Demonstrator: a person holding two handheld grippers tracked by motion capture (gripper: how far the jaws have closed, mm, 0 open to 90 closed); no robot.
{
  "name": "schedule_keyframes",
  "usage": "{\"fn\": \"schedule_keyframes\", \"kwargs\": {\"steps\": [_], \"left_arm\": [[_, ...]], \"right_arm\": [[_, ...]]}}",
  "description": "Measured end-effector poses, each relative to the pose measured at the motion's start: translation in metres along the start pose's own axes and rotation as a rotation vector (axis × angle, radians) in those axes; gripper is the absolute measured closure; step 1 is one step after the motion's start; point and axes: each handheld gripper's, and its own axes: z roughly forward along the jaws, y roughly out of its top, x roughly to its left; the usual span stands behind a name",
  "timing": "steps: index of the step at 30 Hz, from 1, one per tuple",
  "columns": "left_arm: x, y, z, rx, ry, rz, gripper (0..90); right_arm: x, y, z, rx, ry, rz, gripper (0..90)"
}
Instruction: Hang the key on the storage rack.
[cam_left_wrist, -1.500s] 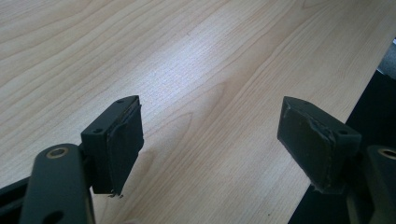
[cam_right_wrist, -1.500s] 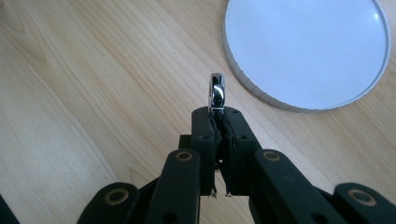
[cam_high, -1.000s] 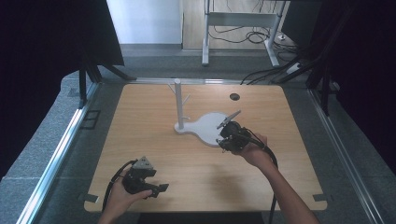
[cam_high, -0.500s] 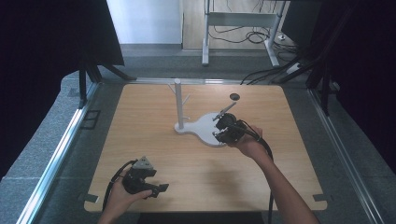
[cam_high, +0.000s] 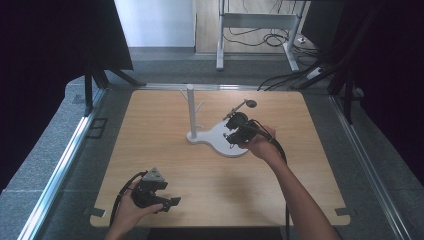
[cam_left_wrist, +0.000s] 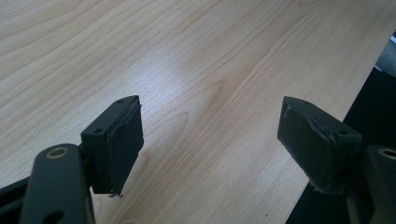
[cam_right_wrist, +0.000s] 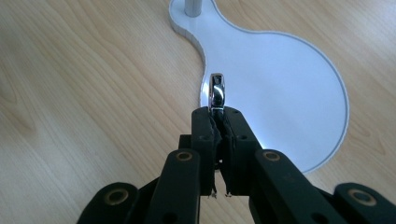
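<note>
Chrome ring (cam_right_wrist: 217, 92) sits pinched in the right gripper (cam_right_wrist: 217, 112) above the white stand base (cam_right_wrist: 280, 88), apparently (a guess) bound for a peg on the post (cam_high: 190, 111), while the left gripper (cam_left_wrist: 210, 140) rests wide open.

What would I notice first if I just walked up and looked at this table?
Probably the white stand in the middle of the wooden table, with its tall post sticking straight up. Right over its round base, the right hand-held gripper pinches a small shiny metal piece between its shut jaws. Near the front edge, the left hand-held gripper is wide open with nothing in it.
</note>
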Motion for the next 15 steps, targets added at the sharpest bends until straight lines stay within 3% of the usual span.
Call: {"fn": "schedule_keyframes", "kwargs": {"steps": [15], "left_arm": [[0.0, 0.0, -0.001, -0.002, -0.002, 0.004, 22.8]], "right_arm": [[-0.002, 0.027, 0.01, 0.007, -0.007, -0.007, 84.1]]}}
